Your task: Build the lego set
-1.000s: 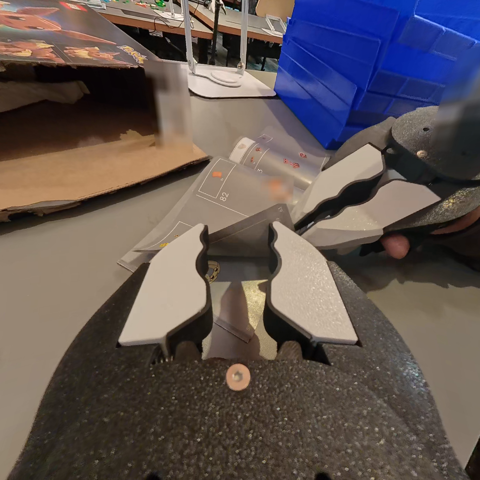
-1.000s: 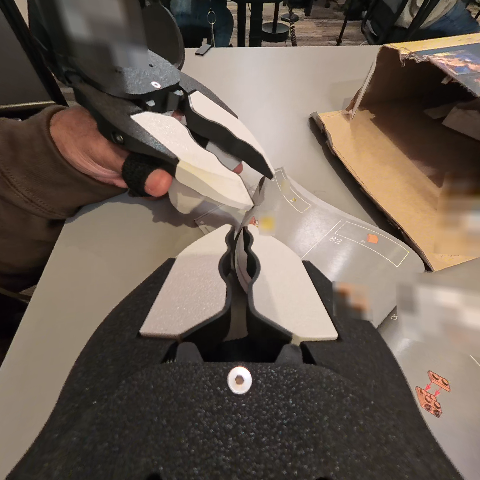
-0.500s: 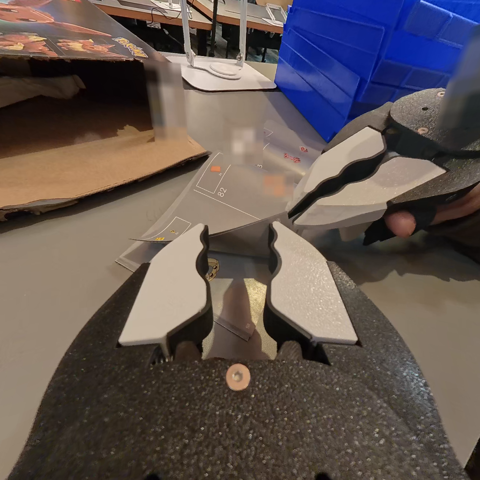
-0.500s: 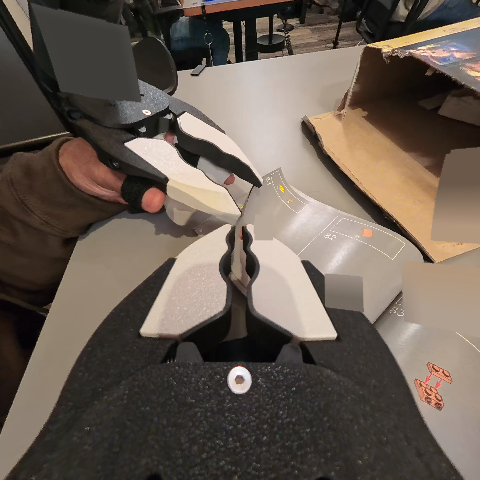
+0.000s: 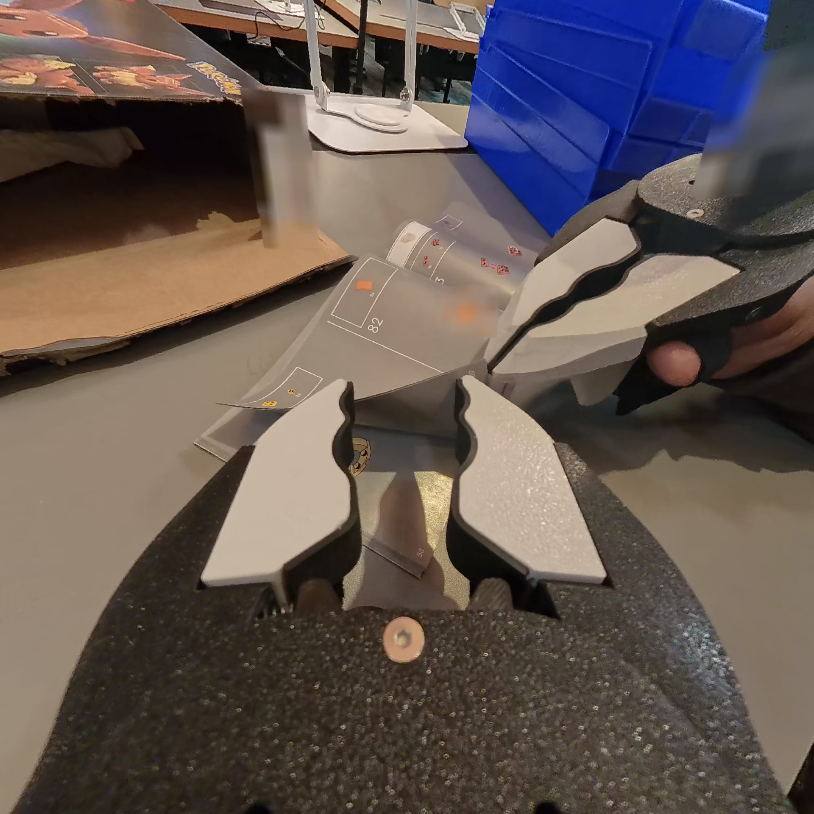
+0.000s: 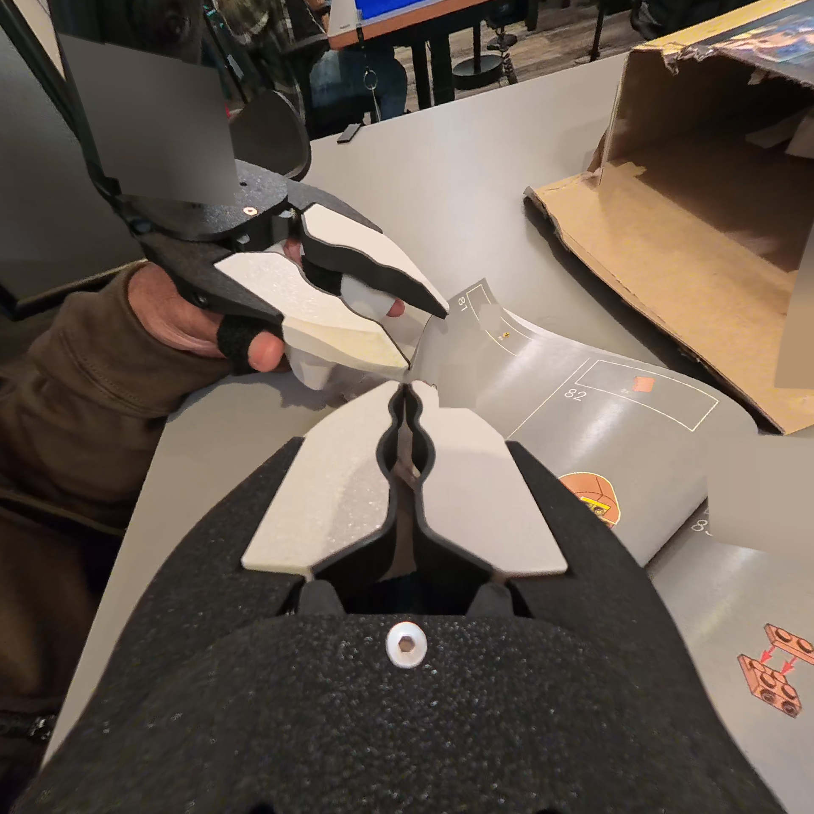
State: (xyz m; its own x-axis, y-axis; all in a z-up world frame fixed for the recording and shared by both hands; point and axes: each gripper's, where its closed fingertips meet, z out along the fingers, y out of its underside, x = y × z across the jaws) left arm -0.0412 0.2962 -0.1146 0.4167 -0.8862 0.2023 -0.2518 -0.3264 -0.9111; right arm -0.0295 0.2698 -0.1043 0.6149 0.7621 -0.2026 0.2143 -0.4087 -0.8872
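Right tongs (image 6: 407, 387): pinching together on the near corner of a booklet page (image 5: 396, 334), lifting it into a curl.
Left tongs (image 5: 403, 396): hanging apart over the booklet's near edge, gripping nothing (the page corner is passing just beyond the tips).
Instruction booklet (image 6: 727, 625): lying open on the grey surface (image 5: 88, 462), near the torn cardboard box (image 5: 132, 273), which is sitting to the far left of it; blue bins (image 5: 572, 110) are standing far right.
Direction: in the left wrist view the booklet's long axis is running from near-left to far-right, the lifted page arching towards the box.
Risk: the thin page is bending hard, so I'd judge a sharp pull is likely tearing or creasing it; a loose pinch is letting it slip back.
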